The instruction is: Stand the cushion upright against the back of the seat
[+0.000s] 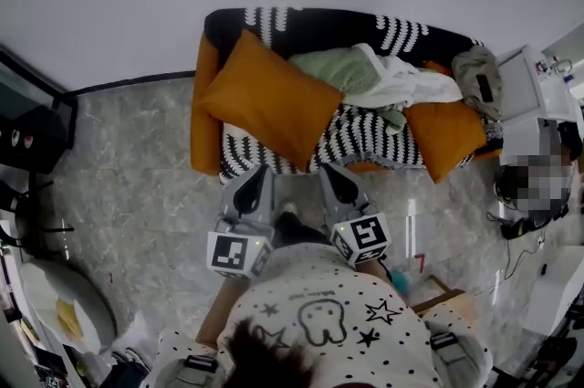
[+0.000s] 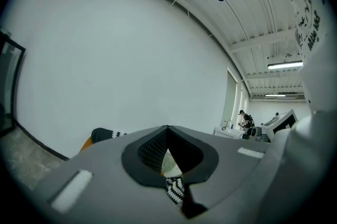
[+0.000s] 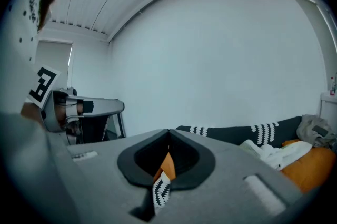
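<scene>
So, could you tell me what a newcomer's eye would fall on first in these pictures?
Probably the large orange cushion, lying tilted over the left end of the black-and-white striped sofa. Next, the heap of green and white fabric in the sofa's middle and a second orange cushion at its right end.

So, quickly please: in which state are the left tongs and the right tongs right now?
Left tongs: closed, holding nothing.
Right tongs: closed, holding nothing.
</scene>
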The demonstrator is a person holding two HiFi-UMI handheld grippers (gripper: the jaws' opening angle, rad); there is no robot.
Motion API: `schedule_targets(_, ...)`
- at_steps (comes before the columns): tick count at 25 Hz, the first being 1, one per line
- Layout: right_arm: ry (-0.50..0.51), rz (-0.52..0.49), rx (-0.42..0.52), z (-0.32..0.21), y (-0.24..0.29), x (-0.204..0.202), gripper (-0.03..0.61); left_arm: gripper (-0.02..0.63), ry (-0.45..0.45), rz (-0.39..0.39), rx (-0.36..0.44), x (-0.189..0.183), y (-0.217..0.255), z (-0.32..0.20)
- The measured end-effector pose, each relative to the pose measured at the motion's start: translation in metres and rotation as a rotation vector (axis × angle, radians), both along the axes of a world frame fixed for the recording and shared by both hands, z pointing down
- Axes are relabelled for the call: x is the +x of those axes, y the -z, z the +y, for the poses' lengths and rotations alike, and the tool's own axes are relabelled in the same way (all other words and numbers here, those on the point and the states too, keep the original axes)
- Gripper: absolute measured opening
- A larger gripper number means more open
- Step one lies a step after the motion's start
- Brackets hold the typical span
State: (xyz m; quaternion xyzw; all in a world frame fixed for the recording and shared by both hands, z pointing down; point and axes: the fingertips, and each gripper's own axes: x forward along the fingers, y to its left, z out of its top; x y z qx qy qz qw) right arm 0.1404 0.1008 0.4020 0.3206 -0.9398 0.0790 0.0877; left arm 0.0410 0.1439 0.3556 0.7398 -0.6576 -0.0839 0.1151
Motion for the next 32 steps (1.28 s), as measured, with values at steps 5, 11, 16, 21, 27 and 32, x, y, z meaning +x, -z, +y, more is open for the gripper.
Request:
schedule_targets(5,0.017,-0.011,0.006,-0.014,0.0,0.003,-0.002,-0.005,0.042,0.012,-0.012,0.0,-0.001,-0.009)
schedule_targets(11,0.036,-0.015,0.0,-0.037,-0.004,0.008,-0.002,-0.005,0.086,0.007,-0.003,-0.001,-0.011,-0.024)
schedule_targets(16,0.058,-0.03,-0.001,-0.039,0.0,-0.001,-0.002,-0.005,0.131,0.022,-0.022,-0.013,-0.012,-0.026)
schedule_targets(21,0.043,-0.038,-0.001,-0.047,0.005,-0.014,-0.002,-0.005,0.117,0.026,-0.025,-0.027,-0.01,-0.038)
schedule_targets(27,-0.029,-0.03,0.002,-0.075,0.01,-0.024,-0.002,-0.005,0.073,0.032,-0.023,-0.047,0.003,-0.07)
schedule_targets(32,-0.077,-0.025,-0.001,-0.1,0.014,-0.037,-0.002,-0.005,0.041,0.022,-0.02,-0.069,0.012,-0.093)
